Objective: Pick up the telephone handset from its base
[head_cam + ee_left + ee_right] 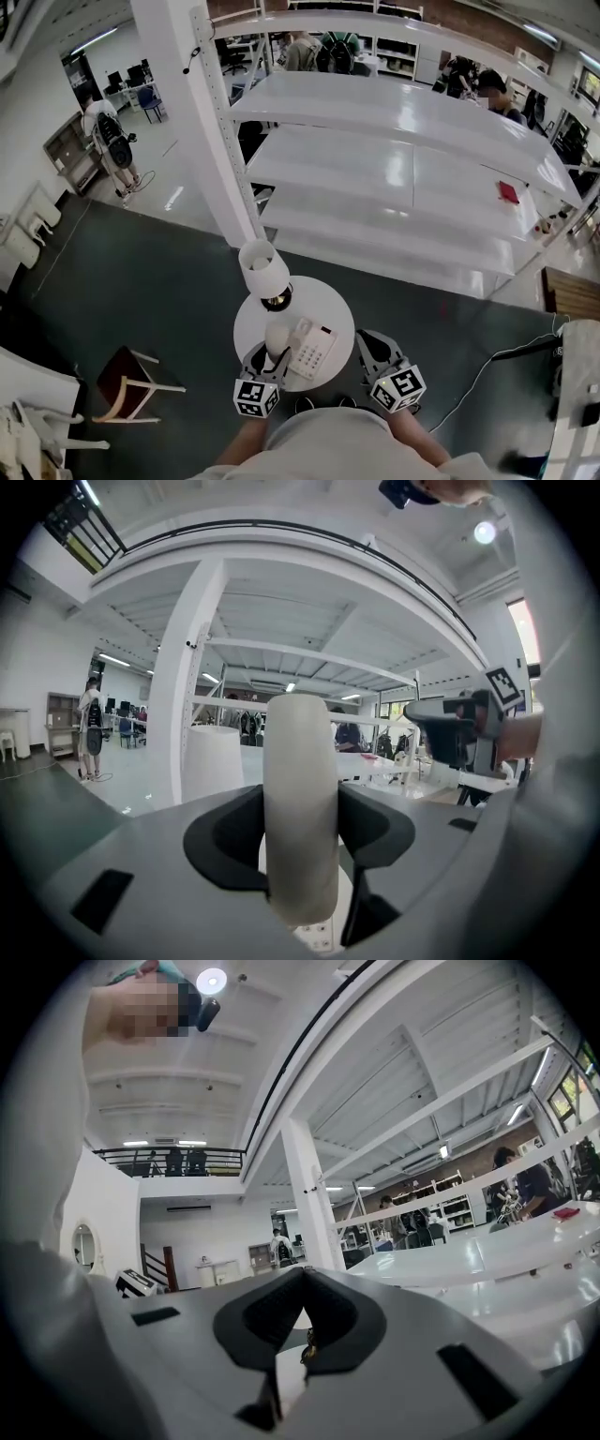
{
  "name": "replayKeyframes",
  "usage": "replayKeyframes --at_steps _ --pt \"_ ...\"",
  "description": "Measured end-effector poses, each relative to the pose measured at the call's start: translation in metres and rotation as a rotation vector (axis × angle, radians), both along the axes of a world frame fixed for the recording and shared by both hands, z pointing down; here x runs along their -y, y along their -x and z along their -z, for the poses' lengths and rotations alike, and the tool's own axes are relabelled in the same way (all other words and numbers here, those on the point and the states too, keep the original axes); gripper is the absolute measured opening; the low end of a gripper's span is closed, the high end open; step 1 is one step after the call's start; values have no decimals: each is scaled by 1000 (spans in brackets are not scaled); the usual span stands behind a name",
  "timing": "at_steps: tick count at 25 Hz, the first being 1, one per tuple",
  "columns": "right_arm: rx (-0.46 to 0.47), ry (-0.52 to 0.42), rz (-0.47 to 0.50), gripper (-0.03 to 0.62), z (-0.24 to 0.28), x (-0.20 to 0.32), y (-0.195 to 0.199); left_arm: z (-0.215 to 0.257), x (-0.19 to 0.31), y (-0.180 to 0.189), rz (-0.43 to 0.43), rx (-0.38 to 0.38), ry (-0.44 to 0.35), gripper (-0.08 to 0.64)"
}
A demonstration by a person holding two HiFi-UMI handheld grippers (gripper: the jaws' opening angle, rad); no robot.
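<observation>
The left gripper [300,803] is clenched on the telephone handset [300,761]. Both dark pads press its sides, and it stands upright between them, off its base [314,347]. The right gripper [300,1274] is closed with nothing in it, its tips meeting. The head view shows the layout: a round white table [333,300] carries the base and a lamp [263,267], with the handset [276,337] at the base's left edge and the right gripper [375,345] just beside the table. Only the left gripper view shows the keypad buttons [319,937] below the handset's lower end.
</observation>
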State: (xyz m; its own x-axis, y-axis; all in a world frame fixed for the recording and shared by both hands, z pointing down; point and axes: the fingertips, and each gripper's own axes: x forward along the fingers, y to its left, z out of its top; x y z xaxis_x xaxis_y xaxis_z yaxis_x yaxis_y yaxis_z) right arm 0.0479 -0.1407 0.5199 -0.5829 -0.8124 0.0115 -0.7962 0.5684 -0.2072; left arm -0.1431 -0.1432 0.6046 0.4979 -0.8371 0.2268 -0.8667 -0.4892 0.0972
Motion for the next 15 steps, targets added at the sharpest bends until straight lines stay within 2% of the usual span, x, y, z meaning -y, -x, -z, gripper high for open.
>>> replayKeyframes --at_steps 7,15 --pt "0 -27 13 9 5 -1 4 48 1 9 19 -28 -137 229" --pt "6 -41 15 9 9 -1 3 78 2 16 50 -77 -190 229"
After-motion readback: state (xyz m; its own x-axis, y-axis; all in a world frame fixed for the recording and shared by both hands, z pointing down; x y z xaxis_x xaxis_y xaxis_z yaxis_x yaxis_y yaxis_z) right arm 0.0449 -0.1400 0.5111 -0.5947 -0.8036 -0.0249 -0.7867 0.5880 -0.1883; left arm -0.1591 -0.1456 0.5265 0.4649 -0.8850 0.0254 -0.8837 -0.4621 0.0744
